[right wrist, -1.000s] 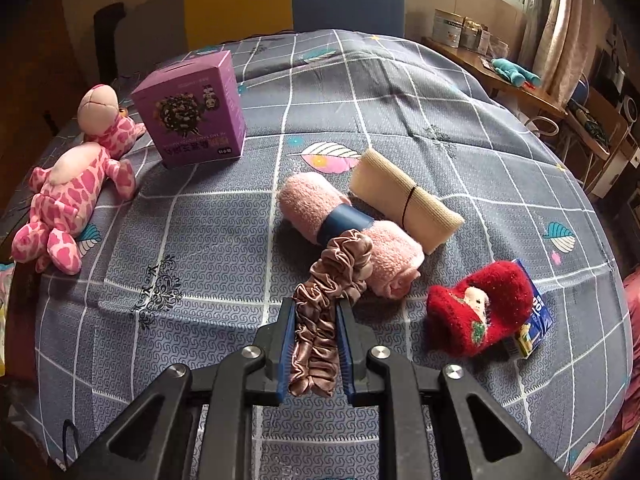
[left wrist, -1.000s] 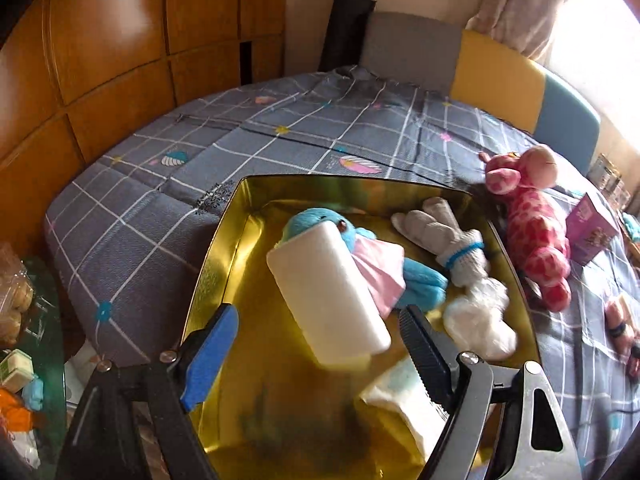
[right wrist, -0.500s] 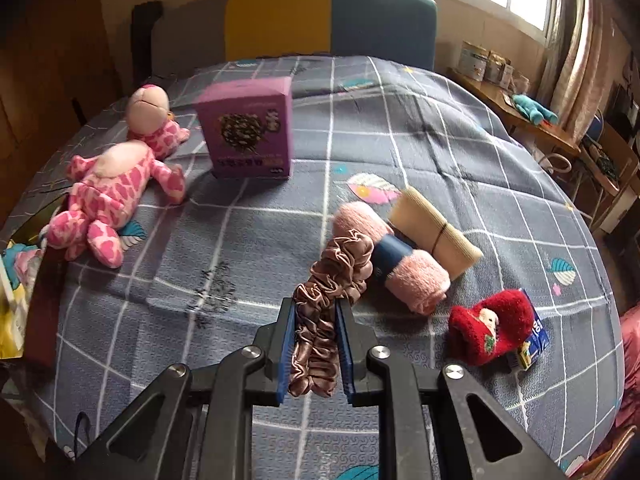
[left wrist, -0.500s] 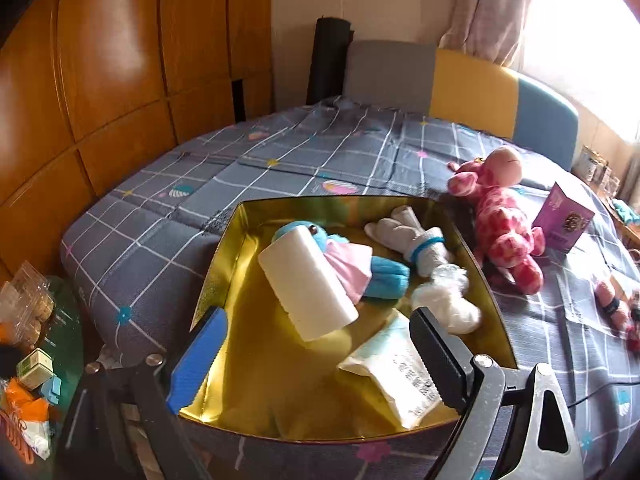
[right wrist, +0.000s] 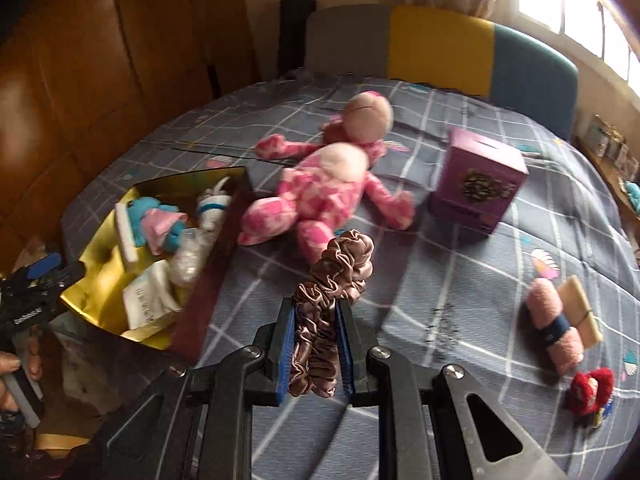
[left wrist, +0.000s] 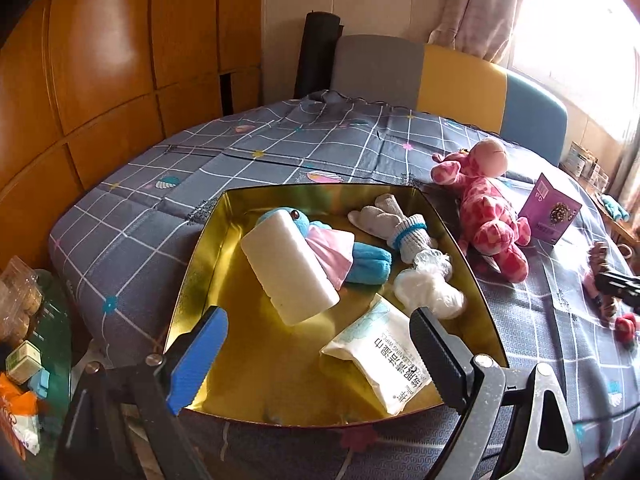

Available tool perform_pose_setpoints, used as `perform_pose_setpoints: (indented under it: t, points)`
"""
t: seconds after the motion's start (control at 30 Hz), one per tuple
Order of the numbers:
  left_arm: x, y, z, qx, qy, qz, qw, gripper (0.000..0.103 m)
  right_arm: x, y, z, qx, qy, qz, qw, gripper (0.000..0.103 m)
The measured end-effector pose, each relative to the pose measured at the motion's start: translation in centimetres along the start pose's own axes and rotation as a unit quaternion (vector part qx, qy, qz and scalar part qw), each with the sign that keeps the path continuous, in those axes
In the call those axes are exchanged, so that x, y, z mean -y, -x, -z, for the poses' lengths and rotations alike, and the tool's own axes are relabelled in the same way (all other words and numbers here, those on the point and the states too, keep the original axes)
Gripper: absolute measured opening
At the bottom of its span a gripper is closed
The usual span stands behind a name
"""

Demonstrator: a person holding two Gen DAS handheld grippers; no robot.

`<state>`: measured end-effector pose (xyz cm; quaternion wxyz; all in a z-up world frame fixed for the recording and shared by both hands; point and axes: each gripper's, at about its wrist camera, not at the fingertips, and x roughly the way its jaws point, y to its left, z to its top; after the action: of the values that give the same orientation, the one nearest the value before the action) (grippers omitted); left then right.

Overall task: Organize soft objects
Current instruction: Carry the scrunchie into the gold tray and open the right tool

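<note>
Scrunchie (right wrist: 328, 312) is pinched between the fingers of my right claw (right wrist: 316, 344), low in the middle of the frame, above the bed. I should carry it left over the golden tray (right wrist: 100, 252), clear the rim, then release. My left claw (left wrist: 316, 356) is spread and empty near the tray.

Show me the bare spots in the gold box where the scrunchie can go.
Gold box: bare floor along the left wall beside the white sponge, and the near-left corner before the wipes pack. The right half is crowded: blue plush, socks, white mesh pouf. The right gripper holds the scrunchie.
</note>
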<state>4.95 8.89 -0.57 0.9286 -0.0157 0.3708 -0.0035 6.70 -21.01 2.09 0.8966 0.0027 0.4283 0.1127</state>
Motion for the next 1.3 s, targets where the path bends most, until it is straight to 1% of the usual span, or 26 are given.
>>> perform_pose_setpoints:
  t: [0.17,0.3,0.37,0.5,0.6,0.7,0.83,0.9,0.97,1.13,1.23,1.3]
  points:
    - [-0.4,0.1,0.0,0.002,0.007,0.004,1.0000,0.093,-5.9,-3.3,-0.6,-0.028,0.035,-0.072,0.996,0.018]
    - [-1.1,0.1,-0.2,0.004,0.016,0.002,0.9999,0.093,-9.9,-6.0,-1.8,-0.038,0.052,-0.104,0.992,0.018]
    - [-1.5,0.0,-0.2,0.005,0.021,-0.001,0.9998,0.093,-11.7,-7.5,-2.5,-0.044,0.058,-0.115,0.991,0.018]
    - [-2.5,-0.3,-0.3,0.003,0.034,-0.004,0.9994,0.093,-14.6,-10.8,-3.7,-0.060,0.062,-0.123,0.989,0.018]
    - [-3.1,-0.5,-0.3,0.001,0.041,-0.005,0.9992,0.093,-16.2,-13.4,-4.4,-0.070,0.061,-0.123,0.988,0.022]
    - [-3.4,-0.6,-0.4,0.000,0.045,-0.007,0.9990,0.093,-17.0,-15.7,-4.5,-0.086,0.055,-0.121,0.987,0.024]
    - [-3.7,-0.9,-0.3,-0.003,0.048,-0.009,0.9988,0.093,-17.0,-16.9,-4.2,-0.098,0.043,-0.129,0.986,0.032]
    - [-3.7,-1.1,-0.3,-0.006,0.048,-0.009,0.9988,0.093,-16.8,-16.8,-4.0,-0.100,0.036,-0.137,0.985,0.037]
    - [-3.7,-1.2,-0.2,-0.008,0.048,-0.009,0.9988,0.093,-16.6,-16.7,-3.9,-0.102,0.029,-0.140,0.984,0.044]
    - [-3.5,-1.1,-0.2,-0.006,0.044,-0.009,0.9990,0.093,-15.8,-15.6,-3.7,-0.092,0.016,-0.138,0.986,0.047]
    - [-3.4,-1.0,-0.2,-0.005,0.043,-0.009,0.9990,0.093,-15.4,-14.7,-3.7,-0.079,0.005,-0.140,0.987,0.055]
    - [-3.4,-0.8,-0.3,-0.004,0.041,-0.008,0.9991,0.093,-15.2,-14.1,-3.6,-0.072,0.002,-0.137,0.988,0.056]
